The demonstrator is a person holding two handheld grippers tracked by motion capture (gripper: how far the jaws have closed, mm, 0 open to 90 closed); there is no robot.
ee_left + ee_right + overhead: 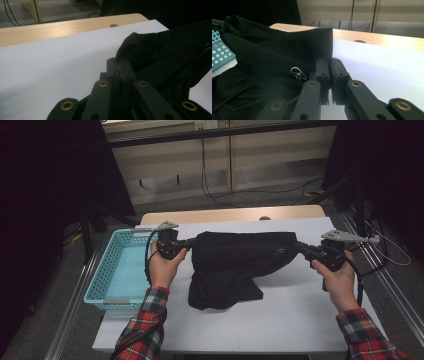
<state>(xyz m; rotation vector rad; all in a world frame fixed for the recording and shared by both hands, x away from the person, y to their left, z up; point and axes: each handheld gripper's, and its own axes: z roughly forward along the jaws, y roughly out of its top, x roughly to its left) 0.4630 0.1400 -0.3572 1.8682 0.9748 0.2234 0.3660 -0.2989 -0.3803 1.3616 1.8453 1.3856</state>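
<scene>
- Claws first: we find the left claw (189,241) clamped on one end of the black garment (235,260), jaws pressed together with the cloth pinched between them in the left gripper view.
- We find the right claw (300,247) likewise clamped on the opposite end, its jaws nipping the hem beside a small white logo (298,73).
- We note the garment stretched between both claws, upper edge raised, lower part sagging onto the white sheet (280,315).
- We record the sheet covering the desk (225,215), whose wooden edge shows at the far side.
- We see a light blue basket (112,270) at the desk's left, just beside the left hand (165,265).
</scene>
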